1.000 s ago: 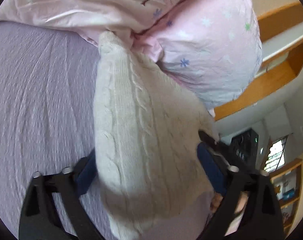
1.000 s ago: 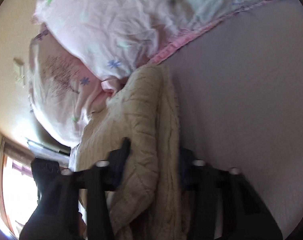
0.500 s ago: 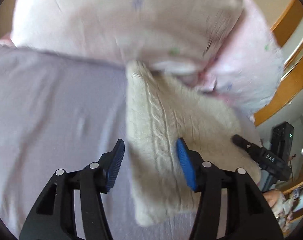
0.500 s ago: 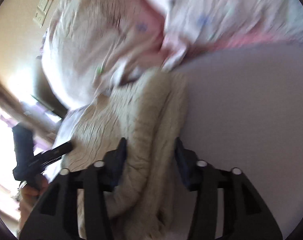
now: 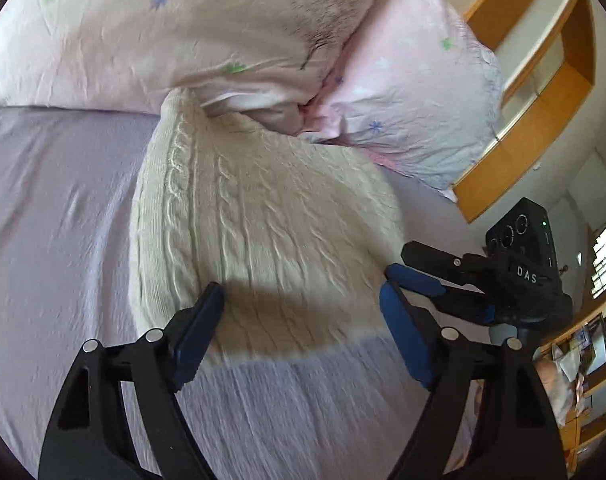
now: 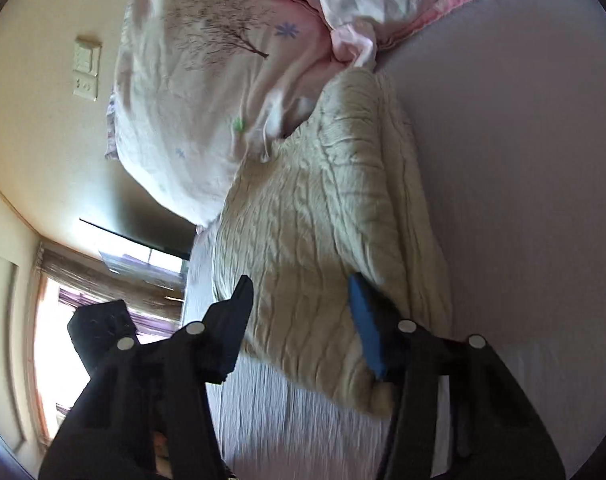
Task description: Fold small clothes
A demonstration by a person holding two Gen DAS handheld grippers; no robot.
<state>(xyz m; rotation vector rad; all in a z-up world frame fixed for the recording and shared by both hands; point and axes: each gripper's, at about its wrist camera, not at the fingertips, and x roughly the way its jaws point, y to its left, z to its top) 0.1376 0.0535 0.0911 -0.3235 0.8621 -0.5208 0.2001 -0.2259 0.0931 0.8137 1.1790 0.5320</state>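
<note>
Cream cable-knit sweater [image 5: 259, 232], folded beside the pink pillows [image 5: 223, 28], is being left lying flat while left gripper [image 5: 303, 320] and right gripper [image 6: 299, 312] are being held open, gripping nothing.

The far end of the cream cable-knit sweater [image 5: 259, 216] is tucked out of sight under the pink floral duvet [image 5: 191, 28] at twelve o'clock. In the right wrist view the same end disappears beneath the duvet's folds, and part of the sweater's near edge at five o'clock is covered by the right gripper [image 6: 301, 314]'s blue-padded finger [image 6: 367, 332]. The lilac bedsheet [image 5: 287, 412] near the camera is smeared by blur. At four o'clock in the left wrist view, shelf contents [image 5: 583, 344] are too small and cut off by the lens rim to identify.
</note>
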